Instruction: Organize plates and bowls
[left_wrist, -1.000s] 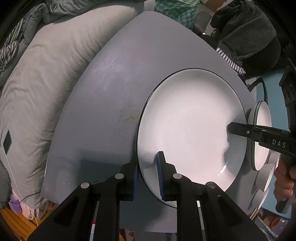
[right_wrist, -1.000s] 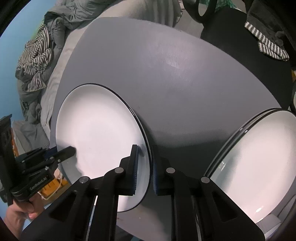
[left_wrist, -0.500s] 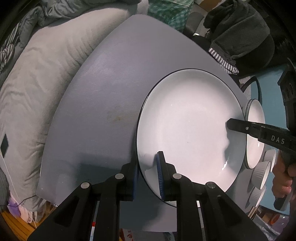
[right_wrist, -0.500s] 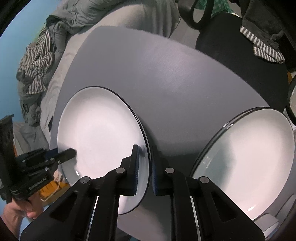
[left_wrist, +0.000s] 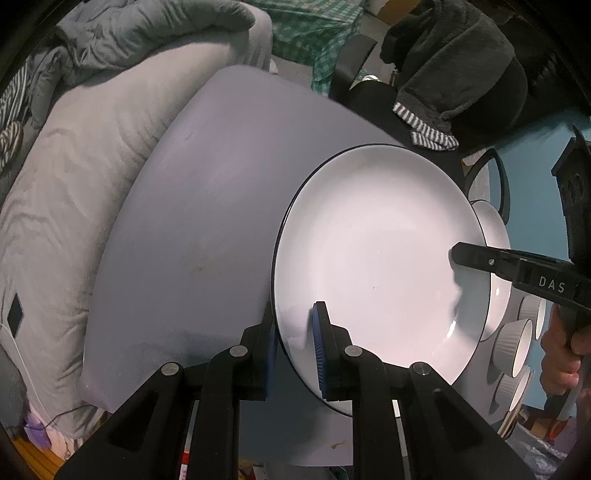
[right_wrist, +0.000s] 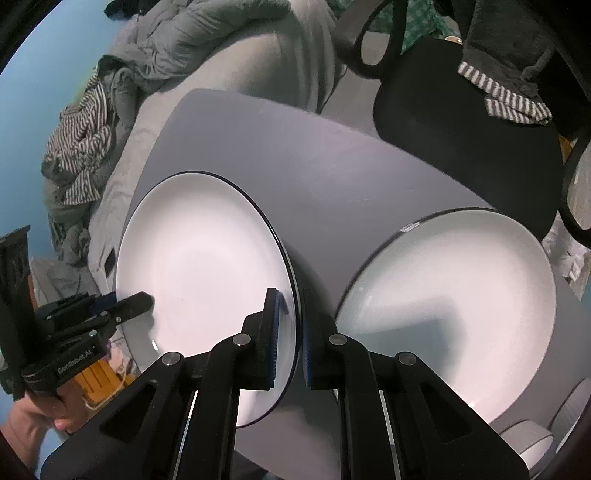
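Clearly both tools share one load: the left tool (left_wrist: 293, 345) is clenched on the near-left rim of the large white plate (left_wrist: 376, 258), and the right tool (right_wrist: 290, 332) is clenched on the opposite rim of that same plate, each with one pad on the upper face and one beneath. Judging by the dark gap and shadow beneath its rim, the plate appears to be carried just above the grey surface (left_wrist: 207, 206), toward that surface's right half.

Beside it, nearer the right edge of the surface, waits the second large plate (right_wrist: 454, 306), dark-rimmed like the first, and it seems to be the top of a small stack, though the lower rim is hard to separate. Several small ribbed bowls (left_wrist: 515, 343) line the right edge beyond it.

The step in hand looks like stacking the carried plate onto that one. To do it well, keep both tools level with each other so the plate stays flat, and move them together at one pace; any difference twists the rim against the pads. Bring the plate over until the two rims line up, lower it gently, and only then release. Watch that the right tool's lower finger does not strike the waiting plate's rim, and that the bowls stay undisturbed.
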